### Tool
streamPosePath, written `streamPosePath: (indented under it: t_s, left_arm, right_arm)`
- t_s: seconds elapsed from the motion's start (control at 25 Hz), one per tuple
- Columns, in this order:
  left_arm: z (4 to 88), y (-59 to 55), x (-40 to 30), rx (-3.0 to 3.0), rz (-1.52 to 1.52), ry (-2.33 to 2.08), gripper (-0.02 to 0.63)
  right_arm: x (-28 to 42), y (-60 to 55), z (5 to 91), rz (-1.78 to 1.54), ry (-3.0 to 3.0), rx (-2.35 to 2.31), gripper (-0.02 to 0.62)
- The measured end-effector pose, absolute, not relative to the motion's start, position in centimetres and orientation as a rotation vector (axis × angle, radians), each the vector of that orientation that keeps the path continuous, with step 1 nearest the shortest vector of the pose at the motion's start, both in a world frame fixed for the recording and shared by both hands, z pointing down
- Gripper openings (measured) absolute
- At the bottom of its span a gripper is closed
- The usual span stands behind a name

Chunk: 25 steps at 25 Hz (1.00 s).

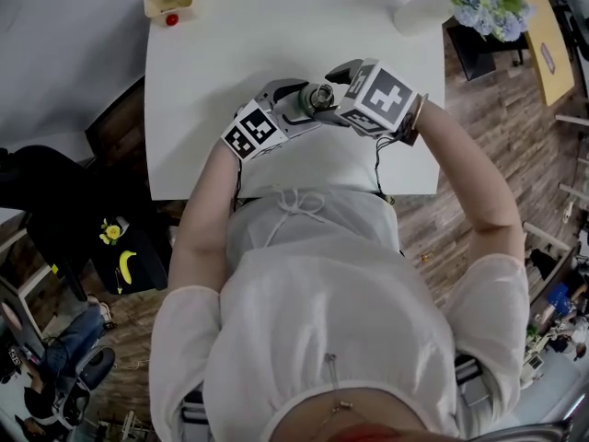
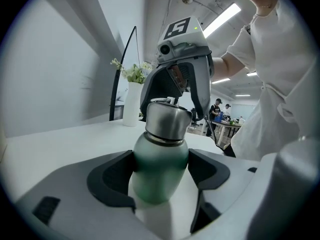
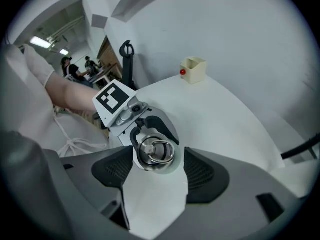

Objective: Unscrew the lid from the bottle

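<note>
Standing upright on a white table (image 1: 230, 53), close to the person's body, is a small green metal bottle (image 2: 159, 171) with a brushed steel lid (image 2: 167, 118) screwed onto its neck. The left gripper (image 2: 160, 174) comes in from the side, nearly level. Its dark pads (image 2: 116, 176) press against both flanks of the green body just below the shoulder, so the bottle is firmly clamped. The right gripper (image 3: 159, 159) points steeply down over the top. The lid sits between its two jaws, which stand apart. One pad lies at the rim and a thin gap shows on the other side, so the lid is not gripped. A loose wire ring (image 3: 159, 150) lies on the lid's crown.

The bottle looks rigid and will probably not dent or give under a hard squeeze. Its smooth painted wall and polished lid are likely slippery, so the body may spin in the pads once torque is applied. Whether it holds liquid cannot be seen, so its weight is unknown.

The best hold for the lid seems to be its straight steel side, squarely between both pads. The ring would simply flop. The lower clamp looks well placed on the broad part of the body.
</note>
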<state>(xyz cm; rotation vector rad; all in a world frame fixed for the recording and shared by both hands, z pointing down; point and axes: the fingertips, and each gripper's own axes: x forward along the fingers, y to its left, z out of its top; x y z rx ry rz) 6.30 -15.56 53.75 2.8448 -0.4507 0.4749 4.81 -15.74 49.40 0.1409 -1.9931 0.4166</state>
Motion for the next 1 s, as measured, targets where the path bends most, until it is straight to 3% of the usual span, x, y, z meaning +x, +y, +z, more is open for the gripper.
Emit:
streamPosePath:
  t_s: [0.24,0.48,1.0]
  left_arm:
    - [53.8,-15.6,6.3,2.844,0.469,-0.45,0.359]
    - [53.8,-15.7,6.4,2.828,0.443,-0.452,0.359]
    - [53.8,-15.6,6.4,2.836,0.465,-0.458,0.359]
  right_arm:
    - [4.0,-15.7,48.8,0.648,-2.023,0.476,0.323]
    - [4.6,-16.8,49.4,0.71,-1.958,0.679,0.262]
    - [4.1,-16.0,49.7,0.437,-1.91,0.208,0.256]
